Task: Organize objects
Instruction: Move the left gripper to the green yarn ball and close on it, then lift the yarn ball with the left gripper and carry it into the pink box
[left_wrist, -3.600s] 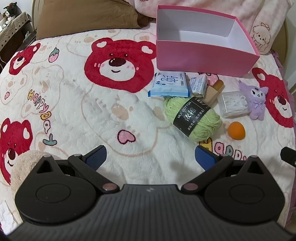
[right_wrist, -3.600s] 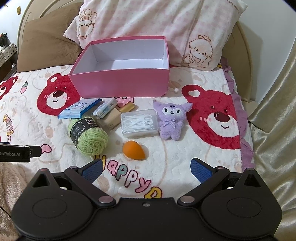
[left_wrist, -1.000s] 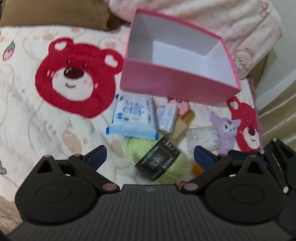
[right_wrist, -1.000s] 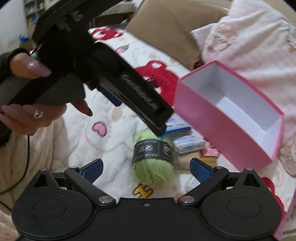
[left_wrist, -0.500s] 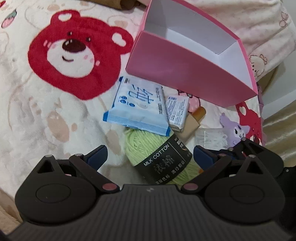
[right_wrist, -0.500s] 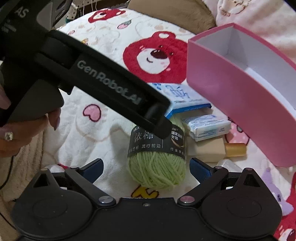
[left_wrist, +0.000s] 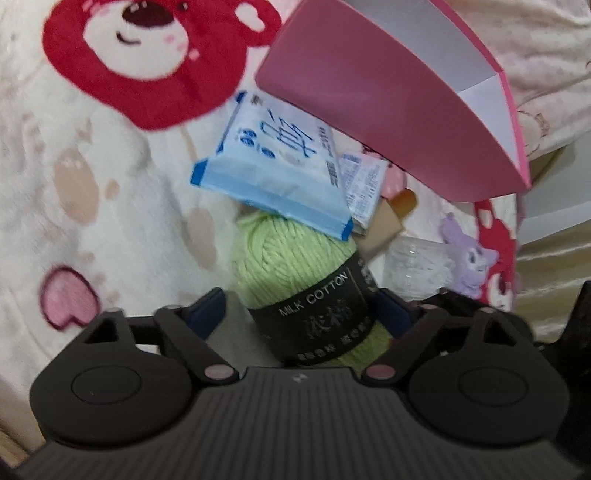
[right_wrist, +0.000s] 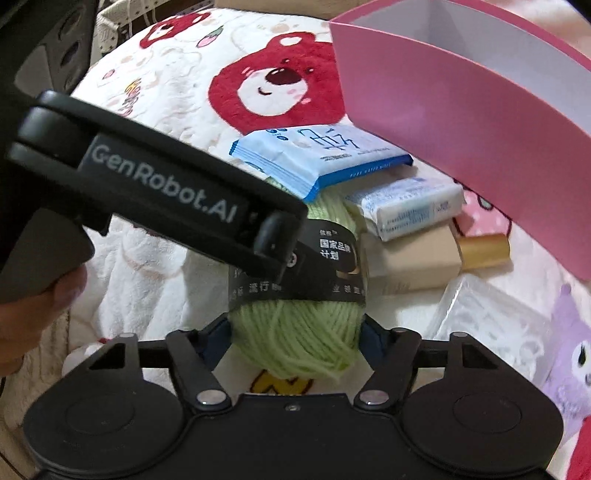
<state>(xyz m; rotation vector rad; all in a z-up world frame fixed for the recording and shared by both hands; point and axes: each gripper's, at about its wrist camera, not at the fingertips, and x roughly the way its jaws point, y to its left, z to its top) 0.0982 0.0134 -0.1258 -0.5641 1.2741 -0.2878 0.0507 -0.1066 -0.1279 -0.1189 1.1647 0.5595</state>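
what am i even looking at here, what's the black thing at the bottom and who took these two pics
No robot arm here: a person holds a two-finger gripper tool in each hand, and each tool carries a wide-angle camera looking along its fingers. The black shape at the bottom of each picture is that tool's own body.

One picture comes from the left gripper, the other from the right gripper. The long black bar crossing the right view is the left tool.

They work over a bed with a bear-print blanket. On it lie a green yarn ball, a blue wipes pack, a small tissue pack, a purple plush and an open pink box.

Both grippers are closing around the yarn ball, one at each end. Nothing is lifted yet.
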